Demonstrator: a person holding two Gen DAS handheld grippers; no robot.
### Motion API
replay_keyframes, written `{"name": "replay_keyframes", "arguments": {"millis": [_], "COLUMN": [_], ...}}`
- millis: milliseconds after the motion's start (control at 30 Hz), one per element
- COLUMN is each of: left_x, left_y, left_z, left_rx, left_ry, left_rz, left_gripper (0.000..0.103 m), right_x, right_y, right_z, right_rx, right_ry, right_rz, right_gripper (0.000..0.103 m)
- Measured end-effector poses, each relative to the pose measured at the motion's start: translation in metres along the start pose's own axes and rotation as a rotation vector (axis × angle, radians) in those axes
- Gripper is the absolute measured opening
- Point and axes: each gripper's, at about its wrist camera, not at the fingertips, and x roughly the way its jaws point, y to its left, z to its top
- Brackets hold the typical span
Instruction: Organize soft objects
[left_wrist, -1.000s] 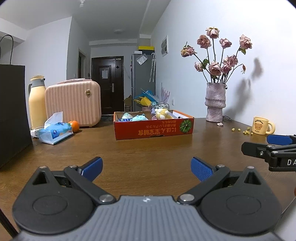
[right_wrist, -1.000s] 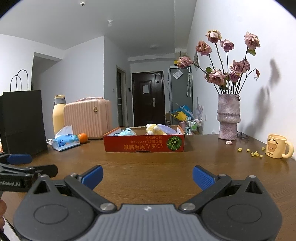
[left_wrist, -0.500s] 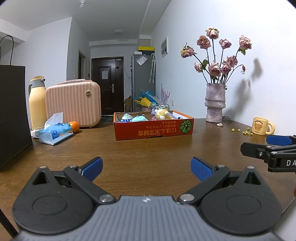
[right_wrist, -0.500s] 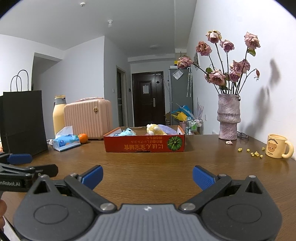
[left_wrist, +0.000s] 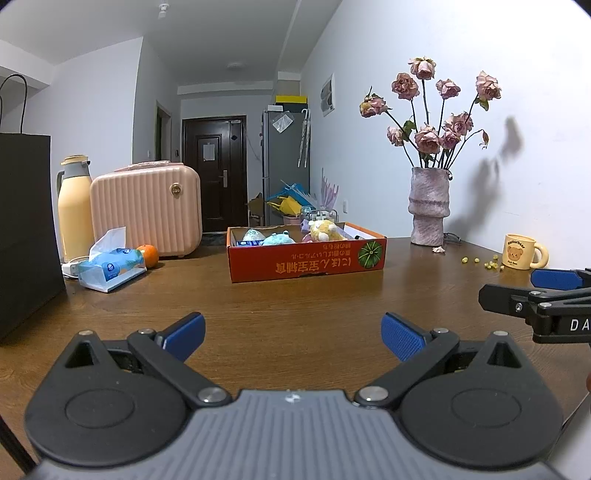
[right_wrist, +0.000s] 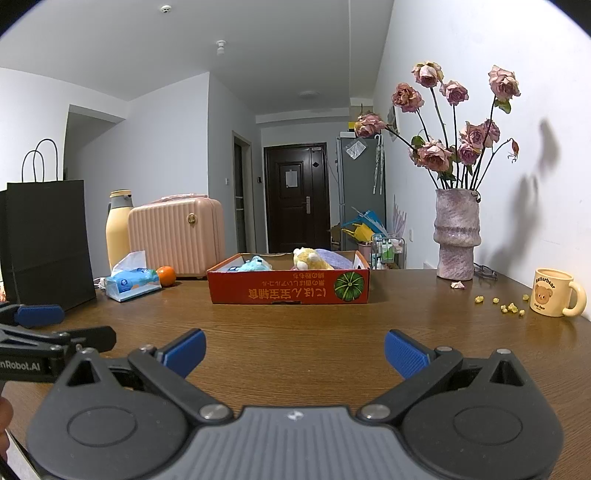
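A red cardboard box (left_wrist: 306, 260) (right_wrist: 288, 290) stands on the wooden table, well ahead of both grippers. Inside it lie soft toys: a light blue plush (left_wrist: 277, 239) (right_wrist: 254, 264), a yellow plush (left_wrist: 322, 230) (right_wrist: 308, 259) and a pale rounded one (left_wrist: 252, 235). My left gripper (left_wrist: 293, 332) is open and empty, low over the table near its front. My right gripper (right_wrist: 293, 350) is open and empty too, beside the left one. Each gripper shows at the edge of the other's view.
On the left stand a black paper bag (left_wrist: 26, 229), a yellow thermos (left_wrist: 74, 206), a pink case (left_wrist: 147, 214), a tissue pack (left_wrist: 110, 266) and an orange (left_wrist: 149, 255). On the right stand a vase of dried roses (left_wrist: 428, 206) and a bear mug (left_wrist: 522, 252), with small yellow bits (right_wrist: 509, 306) nearby.
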Motion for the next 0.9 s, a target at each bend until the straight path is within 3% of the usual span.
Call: {"name": "replay_keyframes", "arguments": {"millis": [900], "left_x": [-0.0022], "left_y": [0.0004], "left_z": [0.0022], "left_rx": [0.013], "left_ry": [-0.015], "left_rz": [-0.009], "left_gripper": [0.103], "right_x": [-0.0002], "right_y": [-0.0011], "right_z": [0.0003], "right_rx": [0.0], "right_ry": [0.004], "right_rz": [0.0], "right_gripper": [0.103]}}
